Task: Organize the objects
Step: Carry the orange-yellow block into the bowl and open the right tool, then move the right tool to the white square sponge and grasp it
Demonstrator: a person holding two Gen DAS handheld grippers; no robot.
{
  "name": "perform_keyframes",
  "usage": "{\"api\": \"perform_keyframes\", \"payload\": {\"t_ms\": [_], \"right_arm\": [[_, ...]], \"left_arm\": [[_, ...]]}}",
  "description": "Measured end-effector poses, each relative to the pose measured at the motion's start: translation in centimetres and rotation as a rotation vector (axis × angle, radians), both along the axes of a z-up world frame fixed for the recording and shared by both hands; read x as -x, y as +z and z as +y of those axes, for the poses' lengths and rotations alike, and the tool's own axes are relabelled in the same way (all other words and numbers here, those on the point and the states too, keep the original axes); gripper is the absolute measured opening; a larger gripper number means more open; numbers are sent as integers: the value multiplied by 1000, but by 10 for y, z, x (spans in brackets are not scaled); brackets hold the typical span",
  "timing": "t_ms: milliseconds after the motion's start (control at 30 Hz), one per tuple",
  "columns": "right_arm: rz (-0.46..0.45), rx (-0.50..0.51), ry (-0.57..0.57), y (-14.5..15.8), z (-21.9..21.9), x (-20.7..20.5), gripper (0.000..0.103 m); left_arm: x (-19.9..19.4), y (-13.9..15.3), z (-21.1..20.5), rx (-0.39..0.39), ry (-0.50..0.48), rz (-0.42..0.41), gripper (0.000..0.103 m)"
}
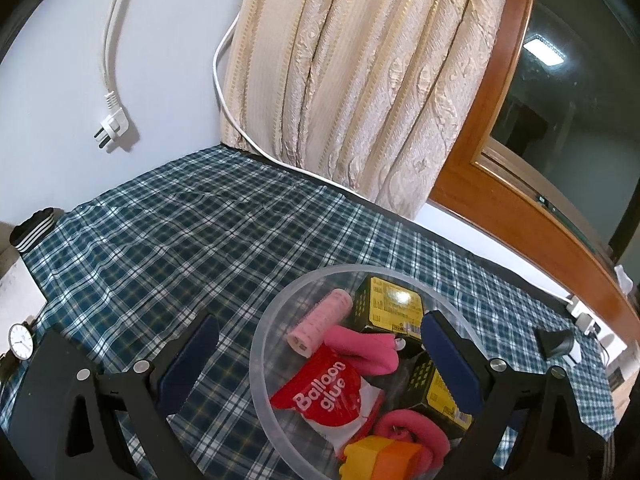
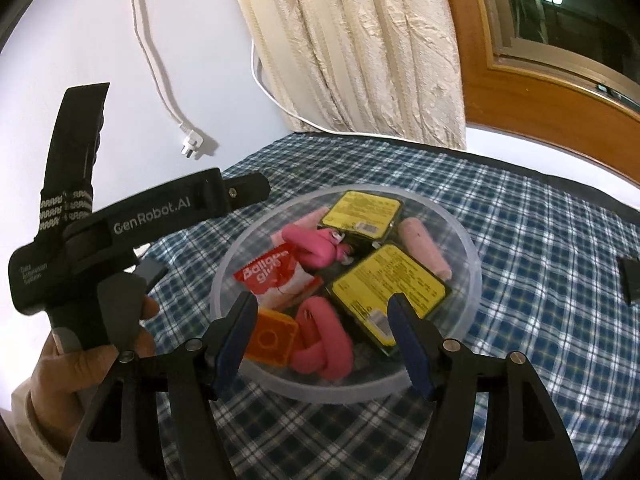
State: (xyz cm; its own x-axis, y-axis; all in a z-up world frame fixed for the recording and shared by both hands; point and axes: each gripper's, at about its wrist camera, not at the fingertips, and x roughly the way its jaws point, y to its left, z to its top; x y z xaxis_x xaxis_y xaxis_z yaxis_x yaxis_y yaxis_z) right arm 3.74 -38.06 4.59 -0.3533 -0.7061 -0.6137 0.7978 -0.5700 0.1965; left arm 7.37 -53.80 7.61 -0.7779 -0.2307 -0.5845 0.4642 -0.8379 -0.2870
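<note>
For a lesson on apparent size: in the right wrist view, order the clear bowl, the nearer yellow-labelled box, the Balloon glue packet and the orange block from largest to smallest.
1. clear bowl
2. nearer yellow-labelled box
3. Balloon glue packet
4. orange block, though the left finger hides part of it.

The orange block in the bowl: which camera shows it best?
The right wrist view: the orange block lies flat, its square top and round stud visible beside the gripper finger. The left wrist view catches only part of it at the bottom edge.
</note>
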Motion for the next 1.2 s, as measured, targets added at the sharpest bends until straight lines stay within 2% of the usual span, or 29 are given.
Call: {"api": "perform_keyframes", "payload": {"t_ms": [533,1067,1200], "right_arm": [[-47,7,-157,-11,53,27,71],[-115,-26,-407,-28,136,79,71],[-139,-20,-482,-34,162,94,77]], "left_arm": [[9,-6,13,42,-30,-39,102],[17,-13,29,95,-56,-60,102],[20,-15,34,109,-65,-71,102]]}}
